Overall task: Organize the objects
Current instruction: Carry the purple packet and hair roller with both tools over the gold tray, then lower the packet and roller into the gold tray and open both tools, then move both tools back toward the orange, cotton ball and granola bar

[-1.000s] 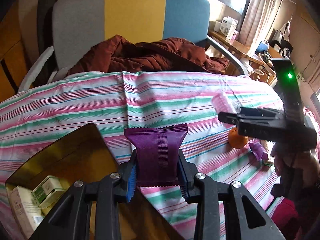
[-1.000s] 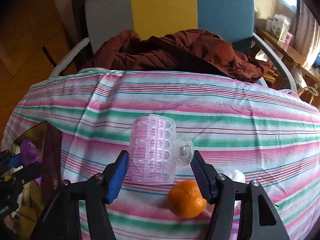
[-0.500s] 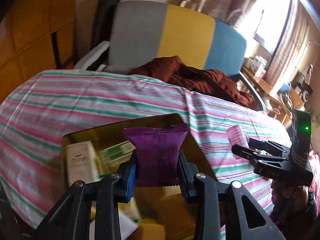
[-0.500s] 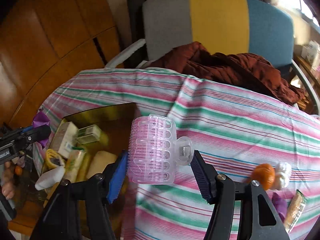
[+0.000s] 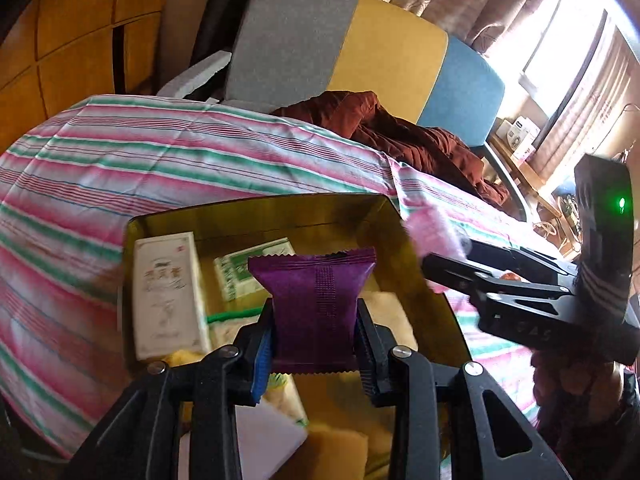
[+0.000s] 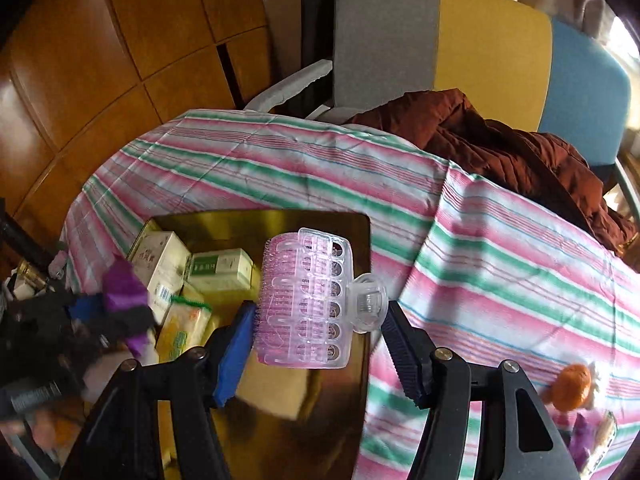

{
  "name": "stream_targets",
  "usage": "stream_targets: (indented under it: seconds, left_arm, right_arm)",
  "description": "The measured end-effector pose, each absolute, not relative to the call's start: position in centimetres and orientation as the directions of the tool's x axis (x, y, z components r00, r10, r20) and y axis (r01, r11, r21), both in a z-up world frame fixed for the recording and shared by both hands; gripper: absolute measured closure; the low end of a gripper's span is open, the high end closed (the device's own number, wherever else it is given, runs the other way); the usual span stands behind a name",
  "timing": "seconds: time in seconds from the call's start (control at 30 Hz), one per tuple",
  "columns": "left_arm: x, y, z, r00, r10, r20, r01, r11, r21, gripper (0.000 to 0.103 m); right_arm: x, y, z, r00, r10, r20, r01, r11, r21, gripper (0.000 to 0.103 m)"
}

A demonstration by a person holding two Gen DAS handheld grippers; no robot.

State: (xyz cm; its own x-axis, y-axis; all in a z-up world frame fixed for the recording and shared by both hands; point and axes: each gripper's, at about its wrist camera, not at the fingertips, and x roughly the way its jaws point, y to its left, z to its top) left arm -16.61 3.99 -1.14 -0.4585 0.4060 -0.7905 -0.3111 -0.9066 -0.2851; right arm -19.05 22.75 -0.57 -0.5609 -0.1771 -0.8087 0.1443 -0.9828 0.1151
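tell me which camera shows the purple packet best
The left wrist view: the purple packet sits sharp and centred, clamped in the left gripper over the gold tray. In the right wrist view the packet is only a blurred purple patch at the left edge.

Both held items [image 5: 316,312] now over tray [image 5: 256,210]

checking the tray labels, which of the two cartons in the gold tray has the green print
The smaller white carton with green print, lying right of the taller cream carton with faint grey lettering in the gold metal tray, just behind the held purple foil packet.
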Motion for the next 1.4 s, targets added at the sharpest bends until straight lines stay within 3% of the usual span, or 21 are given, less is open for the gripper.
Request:
stream_targets:
  seconds: [0.07,0.13,0.27,0.63,1.0,1.1,1.4]
  left_arm:
    - [-17.4,4.8,-1.4,-0.456,0.409,-0.791,-0.319,-0.904,-0.284,0.056]
    - [-18.0,5.3,-1.6,-0.463,0.408,-0.787,-0.31,-0.906,-0.287,0.054]
    - [-18.0,5.7,-1.8,-0.462,0.4,-0.792,-0.318,-0.908,-0.273,0.054]
    - [-15.1,5.2,0.4,-0.5,0.408,-0.764,-0.32,-0.907,-0.274,0.053]
    - [-11.1,8.0,9.3,-0.547,0.557,-0.624,-0.489,-0.818,-0.302,0.052]
    - [-9.8,8.1,11.6,-0.57,0.578,-0.585,-0.52,-0.804,-0.288,0.045]
    - [-4.6,8.7,7.5,-0.629,0.468,-0.62,-0.488,-0.859,-0.153,0.043]
  right_arm:
    - [-19.9,22.5,-0.5,-0.573,-0.157,-0.804,0.121,-0.987,0.106,0.028]
    - [-20.1,22.4,-0.4,-0.577,-0.152,-0.802,0.11,-0.988,0.108,0.026]
    - [-19.4,22.8,-0.7,-0.567,-0.144,-0.811,0.107,-0.989,0.1,0.024]
    - [-14.0,24.9,-0.5,-0.608,-0.111,-0.786,0.068,-0.994,0.088,0.001]
    - [-8.6,25.9,1.5,-0.668,-0.079,-0.74,0.032,-0.997,0.077,0.0]
    - [-7.5,26.7,1.5,-0.675,-0.057,-0.736,0.009,-0.998,0.07,0.0]
    - [-3.9,30.0,0.3,-0.686,0.012,-0.728,-0.066,-0.997,0.045,0.0]
